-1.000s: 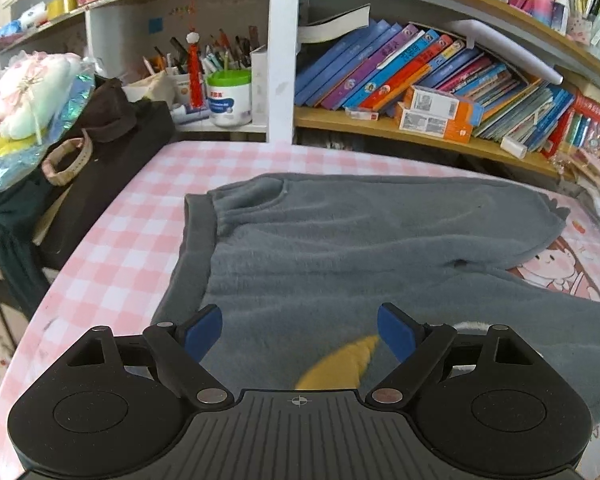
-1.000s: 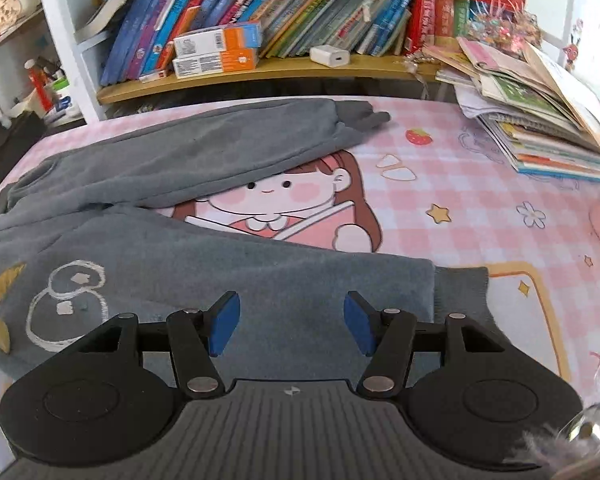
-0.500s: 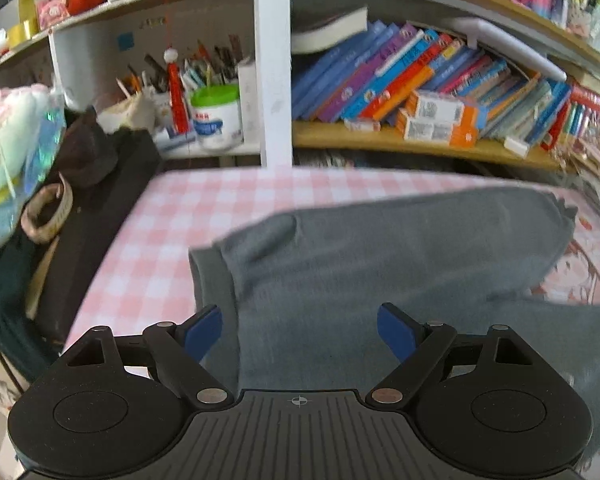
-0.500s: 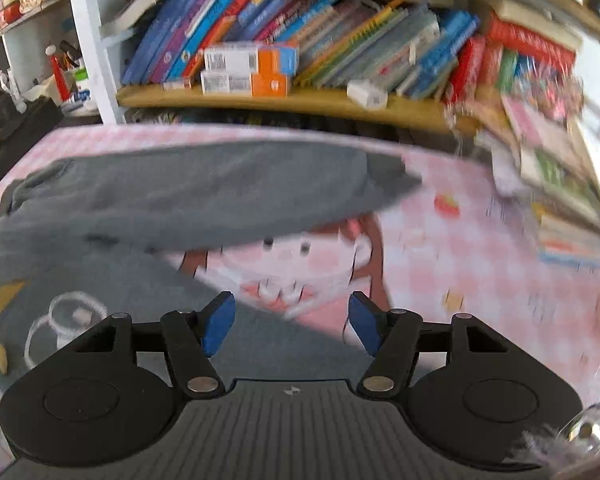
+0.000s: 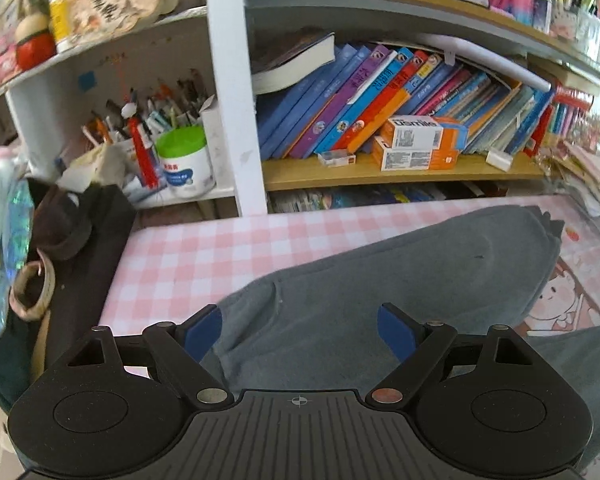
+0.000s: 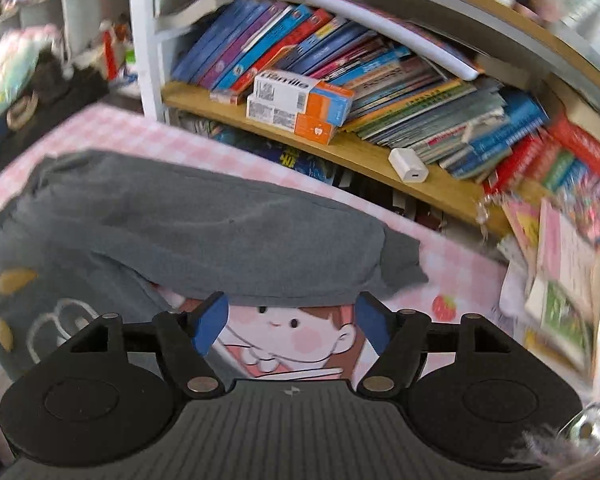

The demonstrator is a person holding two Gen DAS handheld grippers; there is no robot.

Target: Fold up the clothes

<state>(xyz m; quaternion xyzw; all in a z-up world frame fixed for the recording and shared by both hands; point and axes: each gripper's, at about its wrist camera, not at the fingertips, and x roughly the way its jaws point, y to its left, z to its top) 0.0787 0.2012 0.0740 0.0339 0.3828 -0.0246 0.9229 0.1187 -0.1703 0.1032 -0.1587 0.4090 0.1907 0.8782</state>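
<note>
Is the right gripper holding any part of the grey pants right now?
No, the right gripper stands open with nothing between its blue pads, and the grey pants lie apart from it on the pink checked tablecloth.

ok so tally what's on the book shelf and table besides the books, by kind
grey trousers: 1
orange-and-white boxes: 2, stacked
white charger plug: 1
small flat box beside the stack: 1
green-lidded tub, on the white shelf to the left: 1
total: 6
</note>
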